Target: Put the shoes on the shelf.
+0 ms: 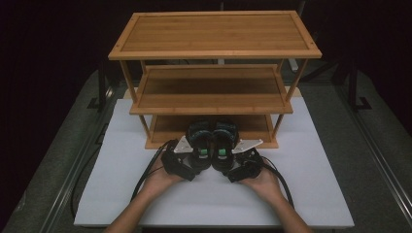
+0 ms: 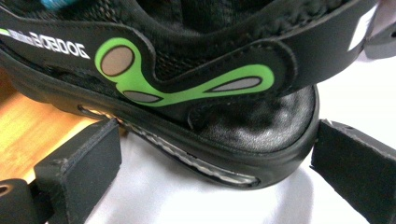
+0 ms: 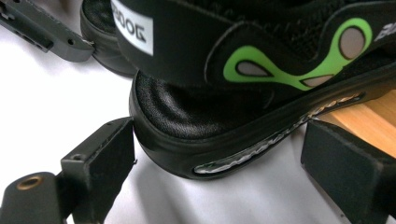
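Note:
A pair of black sandals with green side marks lies side by side, toes on the bottom shelf (image 1: 167, 127) of a bamboo rack and heels out on the white mat (image 1: 116, 189). My left gripper (image 2: 217, 179) stands open around the heel of the left sandal (image 1: 199, 138), whose heel (image 2: 261, 126) sits between the pads (image 2: 81, 170) with no squeeze visible. My right gripper (image 3: 224, 186) is open around the heel (image 3: 187, 116) of the right sandal (image 1: 225, 138). Both hands (image 1: 160, 182) rest low on the mat behind the heels.
The three-tier bamboo rack (image 1: 214, 34) stands at the back of the mat; its middle shelf (image 1: 211, 87) and top are bare. Rack legs (image 1: 145, 127) flank the sandals. Cables (image 1: 145, 174) trail from each gripper. Grey floor and metal rails (image 1: 374, 145) lie on both sides.

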`<state>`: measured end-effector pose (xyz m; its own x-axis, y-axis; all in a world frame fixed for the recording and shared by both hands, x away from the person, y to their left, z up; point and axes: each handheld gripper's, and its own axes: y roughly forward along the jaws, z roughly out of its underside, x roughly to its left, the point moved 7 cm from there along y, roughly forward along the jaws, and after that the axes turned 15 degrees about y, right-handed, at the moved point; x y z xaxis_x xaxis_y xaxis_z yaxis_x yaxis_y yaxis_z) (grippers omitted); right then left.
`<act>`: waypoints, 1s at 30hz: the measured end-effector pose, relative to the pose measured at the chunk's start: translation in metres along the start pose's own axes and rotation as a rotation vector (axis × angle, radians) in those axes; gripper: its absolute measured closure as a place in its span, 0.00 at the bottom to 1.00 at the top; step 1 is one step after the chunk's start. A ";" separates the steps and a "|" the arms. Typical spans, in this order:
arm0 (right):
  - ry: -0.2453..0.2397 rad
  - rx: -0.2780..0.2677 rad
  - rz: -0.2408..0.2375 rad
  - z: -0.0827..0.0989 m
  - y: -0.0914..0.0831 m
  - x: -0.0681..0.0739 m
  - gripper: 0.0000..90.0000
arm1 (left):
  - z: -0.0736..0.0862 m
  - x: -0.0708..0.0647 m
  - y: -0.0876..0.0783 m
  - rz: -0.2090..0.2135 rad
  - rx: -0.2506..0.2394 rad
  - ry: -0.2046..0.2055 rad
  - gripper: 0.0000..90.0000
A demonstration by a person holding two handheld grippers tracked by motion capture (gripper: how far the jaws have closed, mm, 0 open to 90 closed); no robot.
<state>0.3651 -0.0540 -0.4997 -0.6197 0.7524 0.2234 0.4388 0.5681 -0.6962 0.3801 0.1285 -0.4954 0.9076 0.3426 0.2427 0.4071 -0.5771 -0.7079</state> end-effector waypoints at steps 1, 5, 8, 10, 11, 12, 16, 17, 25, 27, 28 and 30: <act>-0.001 -0.005 -0.005 -0.001 0.000 0.000 0.11 | -0.001 0.001 0.000 0.003 -0.004 -0.006 0.02; 0.001 -0.001 -0.013 -0.004 0.002 -0.002 0.11 | -0.001 0.006 0.001 0.014 -0.022 -0.012 0.02; 0.007 -0.007 -0.018 -0.007 0.002 -0.005 0.12 | -0.002 0.010 0.001 0.028 -0.029 -0.024 0.05; 0.011 -0.015 -0.033 -0.010 0.000 -0.006 0.12 | -0.003 0.012 0.000 0.056 -0.045 -0.055 0.05; 0.008 -0.017 -0.039 -0.011 0.000 -0.006 0.12 | -0.002 0.014 0.000 0.068 -0.043 -0.046 0.05; 0.009 -0.019 -0.045 -0.012 -0.001 -0.006 0.12 | -0.002 0.014 0.000 0.073 -0.044 -0.045 0.05; 0.026 -0.025 -0.070 -0.014 -0.001 -0.008 0.12 | -0.004 0.016 -0.001 0.076 -0.055 -0.055 0.05; 0.027 -0.027 -0.072 -0.014 -0.002 -0.008 0.12 | -0.004 0.016 -0.001 0.077 -0.054 -0.050 0.05; 0.033 -0.040 -0.073 -0.022 -0.004 -0.012 0.17 | -0.008 0.025 -0.003 0.081 -0.076 -0.070 0.07; 0.032 -0.054 -0.069 -0.026 -0.005 -0.013 0.20 | -0.011 0.028 -0.005 0.072 -0.092 -0.054 0.12; 0.023 -0.057 -0.063 -0.027 -0.004 -0.014 0.21 | -0.013 0.029 -0.005 0.063 -0.095 -0.042 0.14; 0.021 -0.065 -0.062 -0.029 -0.003 -0.015 0.21 | -0.013 0.031 -0.004 0.059 -0.088 -0.036 0.14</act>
<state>0.3920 -0.0572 -0.4808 -0.6337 0.7213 0.2794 0.4415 0.6338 -0.6351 0.4076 0.1314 -0.4761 0.9267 0.3314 0.1773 0.3619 -0.6595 -0.6588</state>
